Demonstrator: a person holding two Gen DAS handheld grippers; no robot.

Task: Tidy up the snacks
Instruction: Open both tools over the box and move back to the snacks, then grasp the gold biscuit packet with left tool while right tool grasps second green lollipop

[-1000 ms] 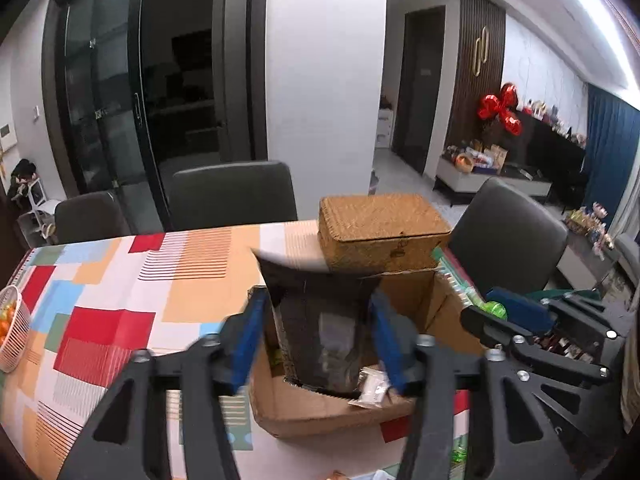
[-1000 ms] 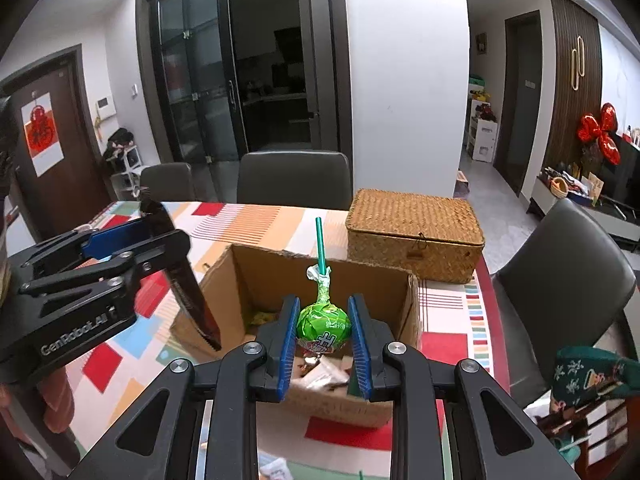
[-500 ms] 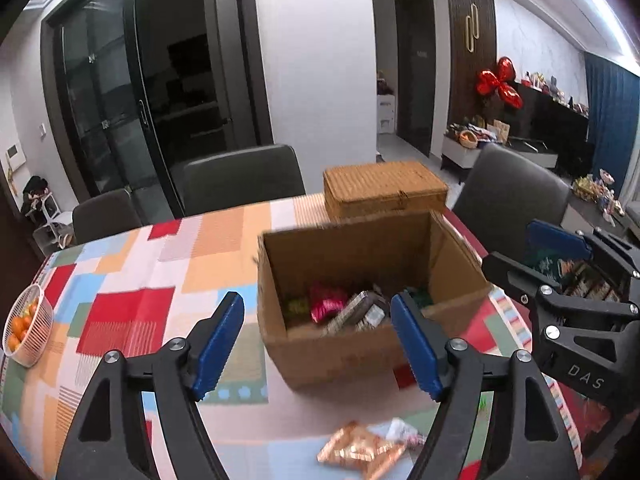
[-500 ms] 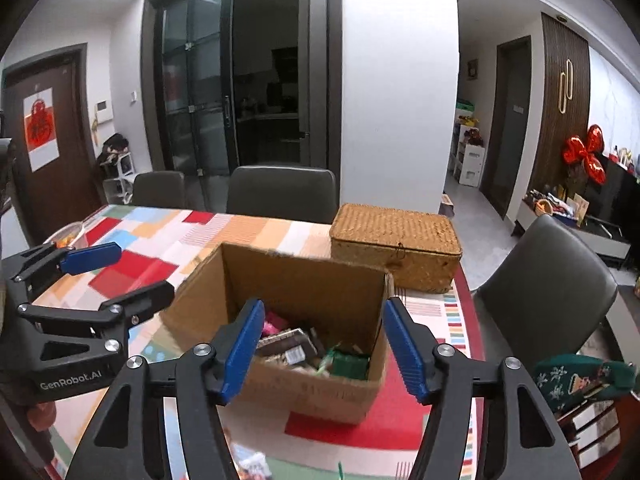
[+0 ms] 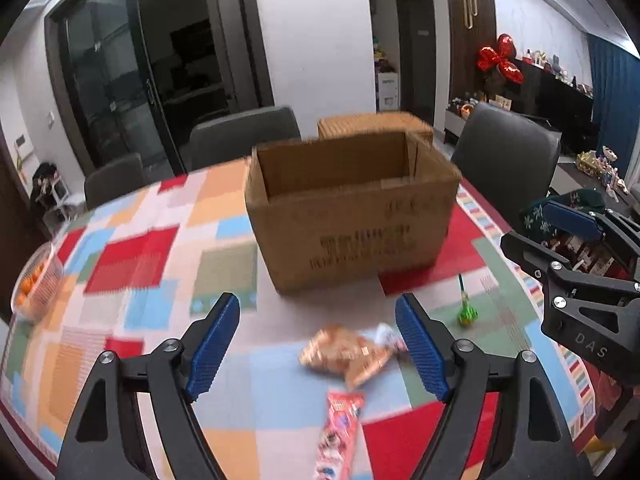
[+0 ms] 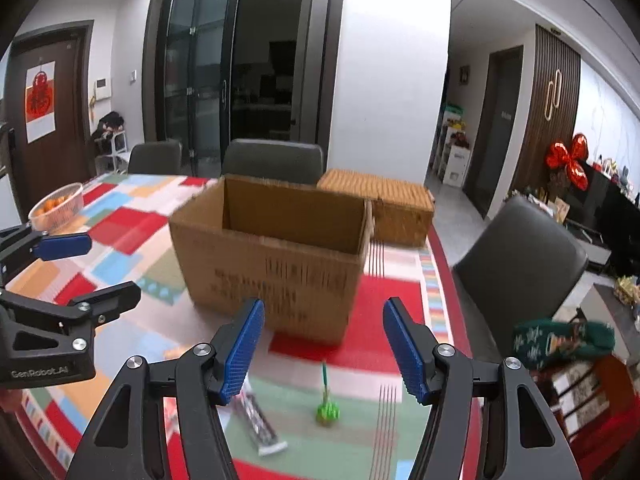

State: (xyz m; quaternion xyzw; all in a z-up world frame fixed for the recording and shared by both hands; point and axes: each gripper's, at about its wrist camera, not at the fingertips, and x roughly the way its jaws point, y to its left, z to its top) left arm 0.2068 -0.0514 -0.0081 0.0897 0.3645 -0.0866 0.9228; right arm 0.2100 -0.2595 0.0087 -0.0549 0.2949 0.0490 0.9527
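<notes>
Your left gripper (image 5: 318, 344) has just been widening and stands empty over one crinkly packet (image 5: 346, 356); your right gripper (image 6: 322, 354), jaws parted and bare, hangs above one lollipop (image 6: 327, 408). Both look light: pinch the soft packet mid-body, the lollipop by its stiff stick. One box (image 6: 276, 256) waits behind.
</notes>
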